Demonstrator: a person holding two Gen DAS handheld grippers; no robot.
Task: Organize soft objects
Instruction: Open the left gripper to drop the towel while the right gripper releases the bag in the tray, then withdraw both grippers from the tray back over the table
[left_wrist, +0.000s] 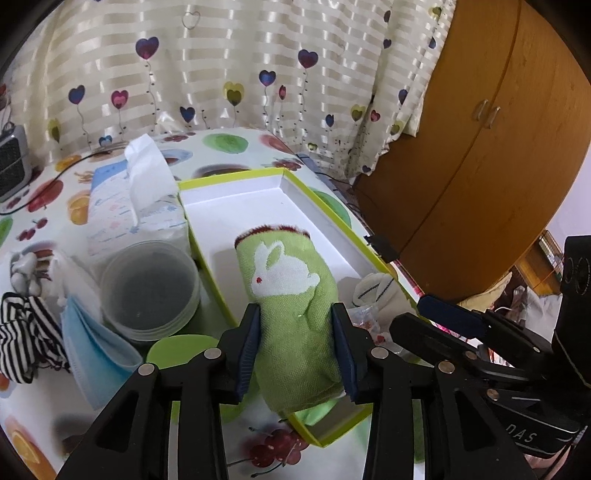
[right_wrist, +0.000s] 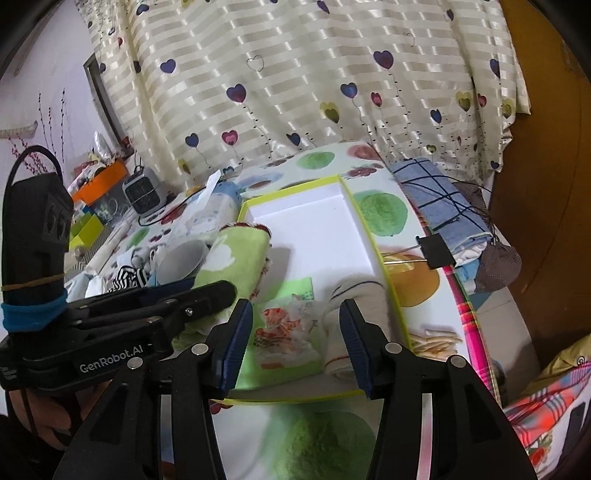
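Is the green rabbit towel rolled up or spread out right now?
Rolled up. The green rabbit towel forms a bundle between the left claw pads, its far end resting inside the white box.

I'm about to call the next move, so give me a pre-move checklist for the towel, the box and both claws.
1. Green rolled towel with a white rabbit lies in the white cardboard box with a lime-green rim: ok.
2. Towel fully inside: its near end overlaps the box's near rim: not ok.
3. Left claw grip: pads touch both sides of the towel, but whether they press on it: cannot tell.
4. Right claw free: open, nothing gripped: ok.
5. Room left in the box: far half bare: ok.
6. Everything soft put away: black-and-white striped cloth lies on the table outside the box: not ok.
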